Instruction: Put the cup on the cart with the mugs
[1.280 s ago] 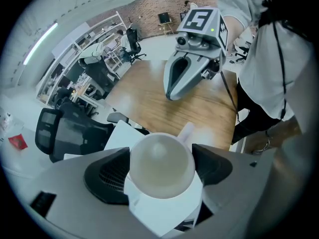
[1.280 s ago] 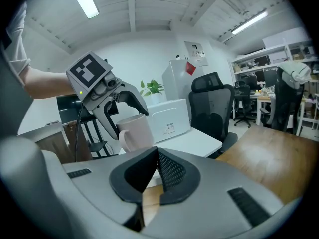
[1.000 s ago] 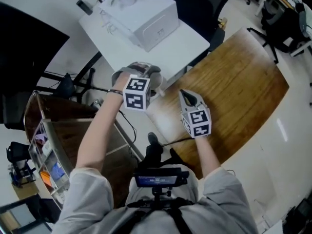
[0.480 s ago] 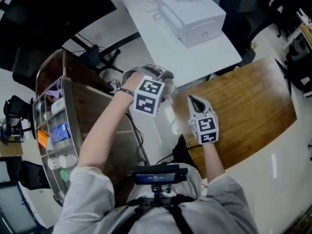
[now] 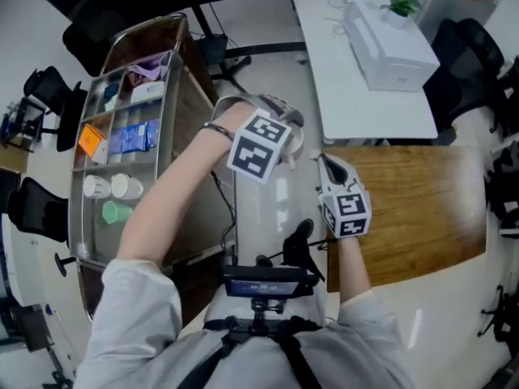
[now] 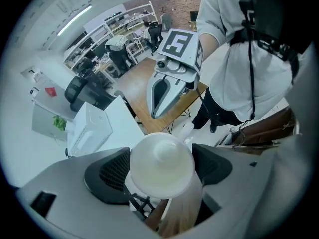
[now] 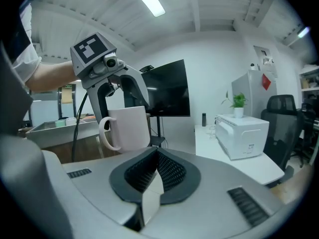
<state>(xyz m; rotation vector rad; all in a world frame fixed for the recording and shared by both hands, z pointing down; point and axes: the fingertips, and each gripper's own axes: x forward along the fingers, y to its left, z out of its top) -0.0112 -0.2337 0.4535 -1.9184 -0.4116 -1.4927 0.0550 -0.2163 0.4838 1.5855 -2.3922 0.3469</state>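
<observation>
Cup [image 7: 128, 128]: white, 1 loop handle, upright, clear of every surface. Location: between the 2 jaws of the left gripper [image 6: 159, 169], whose dark ribbed pads [image 6: 108, 176] press on its opposite sides. In that gripper's view it shows as a white round shape filling the gap. In the right gripper view the handle sticks out to the picture's left. In the head view the gripper covers most of it, and it hangs over the pale floor [image 5: 268, 201], just right of the cart, not on it.

Cart [image 5: 75, 201]: metal frame, brown panels, at the left of the head view. Its top tray holds 2 white mugs [image 5: 126, 186] side by side, 1 green cup [image 5: 117, 213] just beside them, blue packets [image 5: 134, 136], 1 orange item [image 5: 91, 140], and other small goods too blurred to name.

Right gripper [image 7: 155, 166]: jaws pressed together, nothing between them. It is held beside the left one, near the corner of the wooden table [image 5: 413, 209].

White table [image 5: 365, 108]: beyond the wooden one. It carries 1 white box [image 5: 389, 43] with 1 small green plant [image 5: 401, 5] on top.

Black screen [image 7: 167, 91]: on a stand behind the cup in the right gripper view.

Person: grey sleeves, 1 arm [image 5: 170, 209] reaching to each gripper.
</observation>
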